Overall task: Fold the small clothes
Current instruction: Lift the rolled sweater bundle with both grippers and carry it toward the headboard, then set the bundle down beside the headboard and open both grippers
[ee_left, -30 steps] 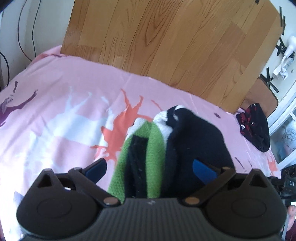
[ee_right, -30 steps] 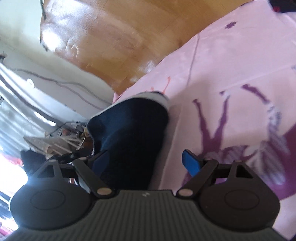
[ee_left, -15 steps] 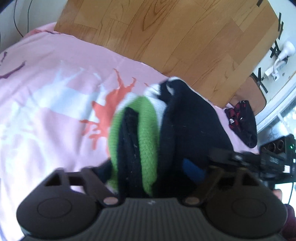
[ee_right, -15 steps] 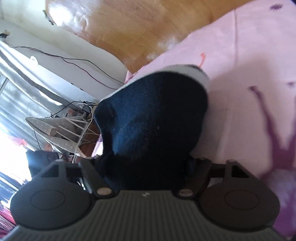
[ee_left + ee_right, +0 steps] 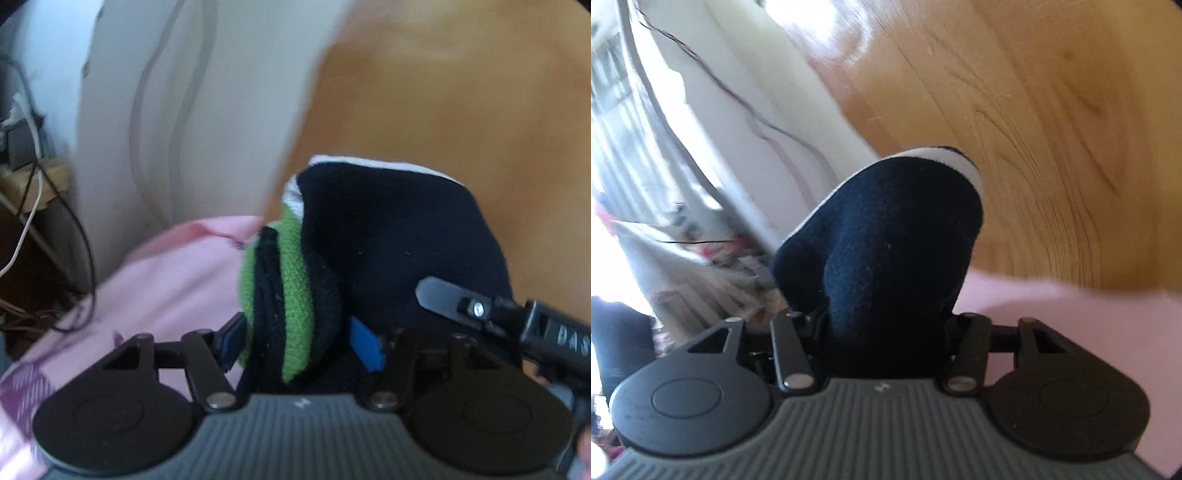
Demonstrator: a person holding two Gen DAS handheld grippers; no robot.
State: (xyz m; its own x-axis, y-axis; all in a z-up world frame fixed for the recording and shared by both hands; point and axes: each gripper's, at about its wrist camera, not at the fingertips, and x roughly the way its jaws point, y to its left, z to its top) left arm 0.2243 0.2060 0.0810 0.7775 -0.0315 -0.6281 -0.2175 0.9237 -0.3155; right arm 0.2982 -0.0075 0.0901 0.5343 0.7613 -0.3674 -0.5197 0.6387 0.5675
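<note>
While closing | both hand-held grippers [image 5: 299,341] [image 5: 882,332] pinch folded dark garment [image 5: 388,236] between pads

Left gripper [image 5: 299,341], black with blue pads: pointing down a bit, jaws closing, a bundle of green and dark blue cloth [image 5: 295,288] squeezed between the pads. Right gripper [image 5: 882,332], black with a grey ribbed body: jaws closing too, thick dark blue cloth [image 5: 897,240] filling the gap, pads hidden behind it. In the left view, right gripper's black finger [image 5: 443,299] poking in from the right side, tip on the dark cloth.
</note>
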